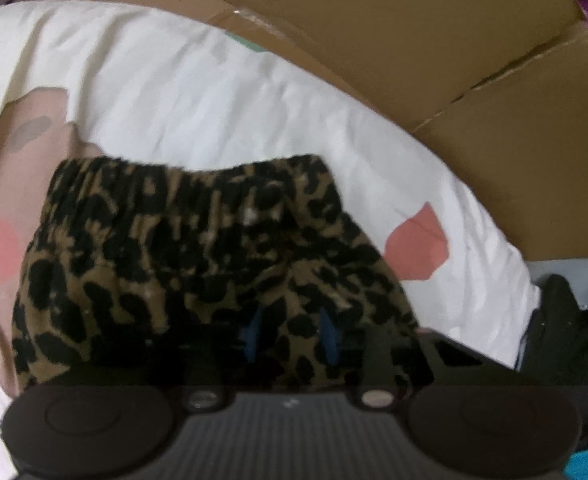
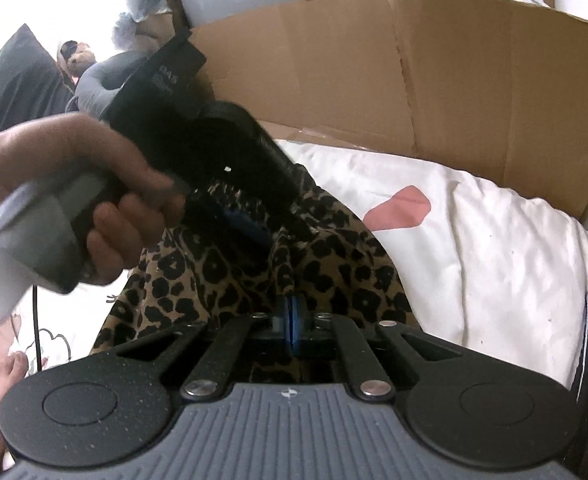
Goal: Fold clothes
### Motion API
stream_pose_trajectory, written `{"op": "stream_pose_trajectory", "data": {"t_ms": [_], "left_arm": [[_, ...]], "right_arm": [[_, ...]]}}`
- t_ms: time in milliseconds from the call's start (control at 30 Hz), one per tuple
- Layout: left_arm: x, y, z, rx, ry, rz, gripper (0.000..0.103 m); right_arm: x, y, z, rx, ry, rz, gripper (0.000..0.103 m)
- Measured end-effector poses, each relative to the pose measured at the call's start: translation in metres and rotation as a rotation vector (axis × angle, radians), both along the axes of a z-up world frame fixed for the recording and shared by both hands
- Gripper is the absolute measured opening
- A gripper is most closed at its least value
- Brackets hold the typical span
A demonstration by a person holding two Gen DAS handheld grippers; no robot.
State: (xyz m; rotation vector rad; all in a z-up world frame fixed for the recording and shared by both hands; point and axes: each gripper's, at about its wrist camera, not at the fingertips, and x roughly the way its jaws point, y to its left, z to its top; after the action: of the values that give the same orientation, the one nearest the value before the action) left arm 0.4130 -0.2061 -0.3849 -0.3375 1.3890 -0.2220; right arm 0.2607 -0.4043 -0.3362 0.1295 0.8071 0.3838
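Observation:
A leopard-print garment (image 1: 198, 248) with a gathered elastic waistband lies on the white bedsheet (image 1: 154, 92). In the left wrist view my left gripper (image 1: 292, 336) stands at its near edge, the blue pads (image 1: 329, 340) narrowly apart with a fold of the cloth pinched between them. The right wrist view shows the same garment (image 2: 333, 264) bunched up. My right gripper (image 2: 294, 320) has its blue pads pressed together on a raised ridge of it. A hand (image 2: 106, 184) holds the left gripper (image 2: 250, 228) just beyond, its fingers sunk in the cloth.
A brown cardboard wall (image 1: 433, 40) (image 2: 433, 72) runs along the far side of the bed. The sheet (image 2: 493, 260) carries pink patches (image 2: 397, 208). Dark items (image 1: 565, 328) sit off the bed's right edge. A bare foot (image 2: 2, 372) and a thin cable (image 2: 36, 328) lie at lower left.

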Motion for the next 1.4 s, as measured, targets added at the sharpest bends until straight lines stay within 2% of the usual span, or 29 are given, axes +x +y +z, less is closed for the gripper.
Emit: {"op": "stream_pose_trajectory", "data": {"t_ms": [33,133,200,467,800,1067,1267,1333,1400], "left_arm": [[0.000,0.003,-0.001,-0.014,0.012,0.022,0.023],[-0.001,0.014,0.000,-0.053,0.041,0.099,0.005],[-0.004,0.019,0.005,-0.072,0.028,0.128,0.002],[-0.018,-0.003,0.045,-0.108,-0.115,0.048,0.001],[-0.022,0.000,0.053,-0.161,-0.129,0.017,0.000],[-0.010,-0.025,0.034,-0.178,-0.145,0.006,0.000],[0.002,-0.028,0.012,-0.164,-0.128,0.012,0.000],[0.004,-0.031,0.010,-0.155,-0.135,-0.002,0.000],[0.005,-0.032,0.008,-0.152,-0.132,-0.003,0.000]], "right_arm": [[-0.001,-0.001,-0.001,0.007,0.000,-0.005,0.000],[-0.007,-0.003,0.000,0.023,-0.003,-0.007,0.000],[-0.011,-0.004,0.001,0.032,-0.006,-0.006,0.000],[-0.014,-0.020,-0.005,0.020,-0.004,-0.085,0.000],[-0.010,-0.039,-0.002,0.014,0.010,-0.213,0.000],[-0.014,-0.048,-0.006,0.003,0.030,-0.271,0.000],[-0.027,-0.079,-0.014,0.066,0.087,-0.365,0.001],[-0.040,-0.094,-0.011,0.092,0.097,-0.382,0.005],[-0.055,-0.109,-0.010,0.122,0.117,-0.400,0.015]]}}
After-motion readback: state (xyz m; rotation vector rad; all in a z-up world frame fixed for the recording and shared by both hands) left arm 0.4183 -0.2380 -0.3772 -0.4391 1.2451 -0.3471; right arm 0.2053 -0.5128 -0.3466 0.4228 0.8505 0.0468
